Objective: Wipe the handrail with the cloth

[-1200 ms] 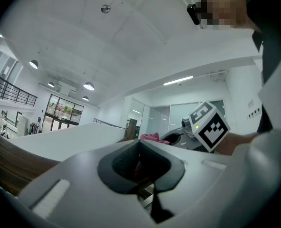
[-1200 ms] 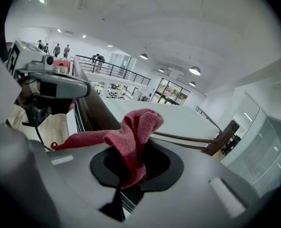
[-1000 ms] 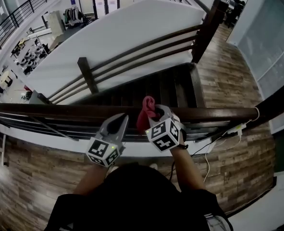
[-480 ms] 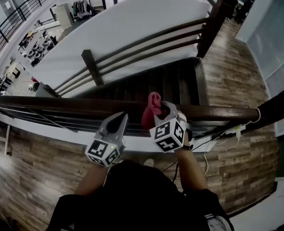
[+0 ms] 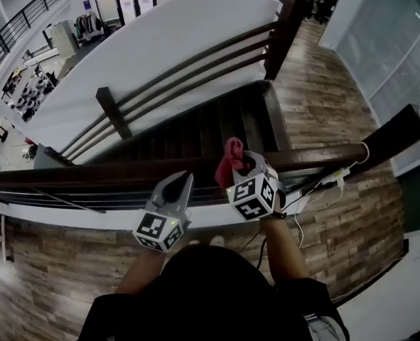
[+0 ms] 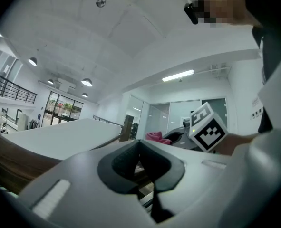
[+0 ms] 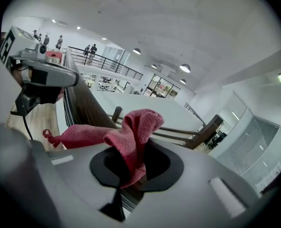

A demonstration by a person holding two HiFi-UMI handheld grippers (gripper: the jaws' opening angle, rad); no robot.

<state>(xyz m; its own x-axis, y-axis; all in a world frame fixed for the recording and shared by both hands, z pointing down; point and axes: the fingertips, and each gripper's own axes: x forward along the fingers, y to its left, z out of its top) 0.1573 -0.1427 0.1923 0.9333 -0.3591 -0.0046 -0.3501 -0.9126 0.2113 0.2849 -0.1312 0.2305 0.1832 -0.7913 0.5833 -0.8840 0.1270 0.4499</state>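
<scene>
Overhead, in the head view, a dark wooden handrail (image 5: 89, 176) is seen running from the left edge to the right, with a staircase (image 5: 217, 130) dropping away behind it. The right gripper (image 5: 246, 163) is held at the rail's near edge, right of the middle of its visible run, and a red cloth (image 5: 231, 158) is pinched in it, its bunched end standing up over the rail's top. Whether the cloth touches the wood cannot be told. The left gripper (image 5: 182, 183) is held just beside it to the left, also at the near edge.

From the left gripper view, the left gripper (image 6: 140, 146) is shown with its jaws brought together and nothing caught between them. The right gripper's marker cube (image 6: 208, 129) and a bit of the cloth (image 6: 154, 137) are visible beyond.

From the right gripper view, the right gripper (image 7: 135, 153) is seen clamped on the cloth (image 7: 138, 125), one fold rising above the jaws and a tail trailing left towards the handrail (image 7: 83, 103). The left gripper (image 7: 43, 77) appears at the upper left.
</scene>
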